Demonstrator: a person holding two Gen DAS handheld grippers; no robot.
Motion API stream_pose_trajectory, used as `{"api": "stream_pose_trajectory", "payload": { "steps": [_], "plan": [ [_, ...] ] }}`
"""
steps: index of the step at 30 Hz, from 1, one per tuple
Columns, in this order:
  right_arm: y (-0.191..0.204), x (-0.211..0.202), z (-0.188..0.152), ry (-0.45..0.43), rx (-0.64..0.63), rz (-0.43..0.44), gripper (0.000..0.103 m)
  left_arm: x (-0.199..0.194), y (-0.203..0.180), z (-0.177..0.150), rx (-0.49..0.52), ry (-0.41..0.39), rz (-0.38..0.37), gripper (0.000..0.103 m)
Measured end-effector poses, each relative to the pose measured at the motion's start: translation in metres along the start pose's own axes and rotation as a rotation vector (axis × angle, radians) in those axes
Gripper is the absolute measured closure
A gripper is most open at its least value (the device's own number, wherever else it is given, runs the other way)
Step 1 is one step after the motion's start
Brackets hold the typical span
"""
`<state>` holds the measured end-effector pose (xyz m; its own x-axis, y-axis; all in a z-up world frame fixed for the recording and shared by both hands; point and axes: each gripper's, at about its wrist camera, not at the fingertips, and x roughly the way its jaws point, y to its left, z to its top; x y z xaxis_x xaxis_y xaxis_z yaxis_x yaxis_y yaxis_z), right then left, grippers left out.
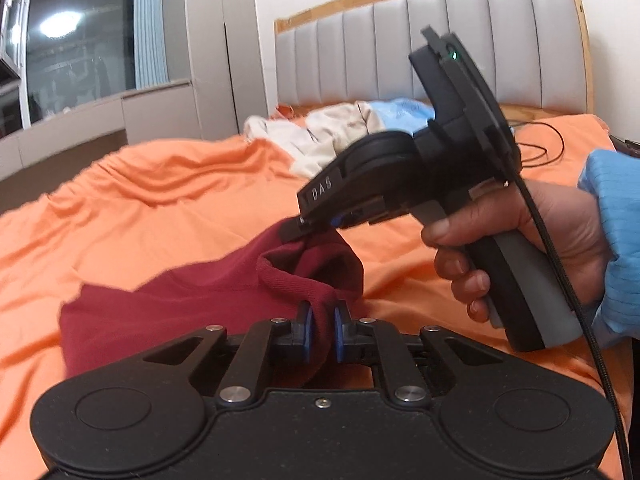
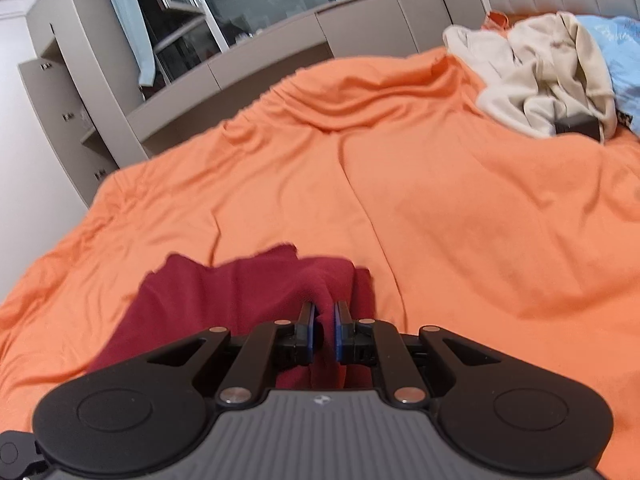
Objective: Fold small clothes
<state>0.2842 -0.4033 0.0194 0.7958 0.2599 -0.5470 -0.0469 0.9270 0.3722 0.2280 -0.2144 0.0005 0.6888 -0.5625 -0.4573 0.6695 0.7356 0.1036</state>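
An orange bedsheet (image 2: 440, 200) covered the bed; a padded grey headboard (image 1: 432, 44) stood far right, a dark window (image 1: 76, 52) far left, a black cable (image 1: 548, 148) far right

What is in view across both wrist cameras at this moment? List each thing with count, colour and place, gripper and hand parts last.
Small garment: one, dark red, lying on the near part of the bed, one edge lifted by both grippers.
Bedsheet: one, orange, wrinkled, covering the bed.
Clothes pile: one heap, cream and light blue, at the far end by the headboard.
Headboard: one, grey padded panels in a wooden frame.
Cable: one, black, on the sheet at far right.
Window: one, dark, beyond the bed.
Left gripper: black with blue pads, shut on the garment.
Right gripper: black with blue pads, shut on the garment.
Hand: one, blue sleeve, holding the right gripper's handle.
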Motion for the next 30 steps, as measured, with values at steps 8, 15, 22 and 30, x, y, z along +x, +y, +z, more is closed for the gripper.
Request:
{"api": "stream_pose_trajectory", "payload": {
  "steps": [8,15,22,30],
  "plan": [
    [-0.016,0.002,-0.008,0.065,0.059,-0.007,0.069,0.013,0.015,-0.007,-0.061,0.054,-0.059,0.083],
    [-0.032,-0.012,-0.001,0.03,0.127,-0.017,0.034,-0.002,0.024,-0.006,-0.143,0.048,-0.102,0.045],
    [-0.033,-0.004,0.005,-0.041,0.14,-0.046,0.015,-0.033,0.062,0.001,-0.308,-0.02,0.015,0.005],
    [-0.018,0.012,-0.001,-0.062,0.063,-0.118,0.002,-0.045,0.117,-0.021,-0.509,0.012,0.255,0.001]
  ]
}}
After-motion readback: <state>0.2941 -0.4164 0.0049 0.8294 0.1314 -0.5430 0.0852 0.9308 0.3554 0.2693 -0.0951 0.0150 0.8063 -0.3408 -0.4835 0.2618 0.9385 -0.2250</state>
